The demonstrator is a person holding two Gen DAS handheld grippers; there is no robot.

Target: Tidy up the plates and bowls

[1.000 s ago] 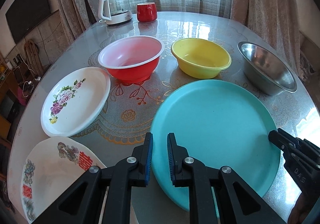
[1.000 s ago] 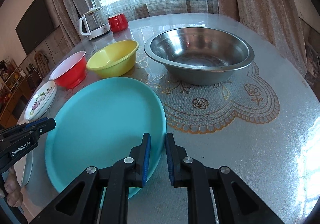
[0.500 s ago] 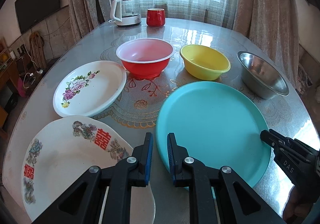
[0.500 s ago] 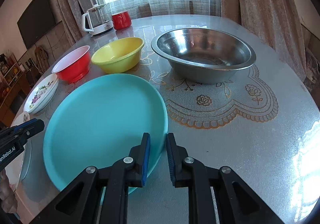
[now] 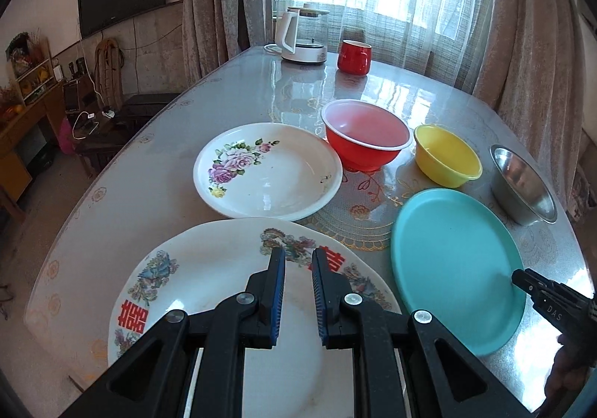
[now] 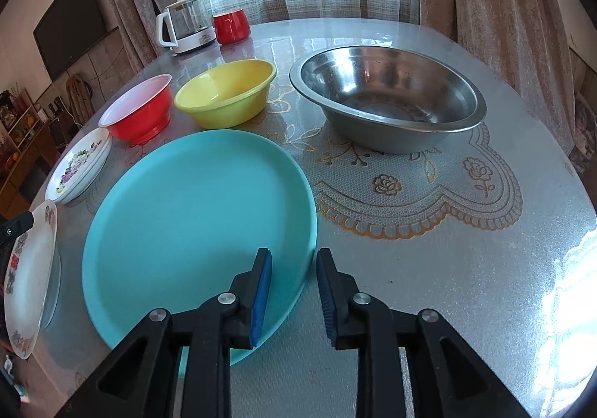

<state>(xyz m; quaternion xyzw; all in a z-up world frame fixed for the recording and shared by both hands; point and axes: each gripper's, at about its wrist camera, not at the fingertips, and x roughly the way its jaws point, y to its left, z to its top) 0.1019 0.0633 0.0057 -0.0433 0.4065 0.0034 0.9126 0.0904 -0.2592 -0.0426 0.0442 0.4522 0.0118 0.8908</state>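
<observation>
Plates first: from my left gripper (image 5: 298, 291), jaws parted and empty, the white plate with red characters (image 5: 209, 291) lies flat beneath my fingers, the floral plate (image 5: 276, 172) ahead. From my right gripper (image 6: 294, 291), also open, the teal plate (image 6: 194, 216) lies flat, its rim between my fingers.

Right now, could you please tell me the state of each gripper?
Left gripper: open, holding nothing, above the double-happiness plate.
Right gripper: open, holding nothing, straddling the teal plate rim.

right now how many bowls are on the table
3, in a row behind the plates: red bowl at the left, yellow bowl in the middle, steel bowl at the right. None seems hidden.
</observation>
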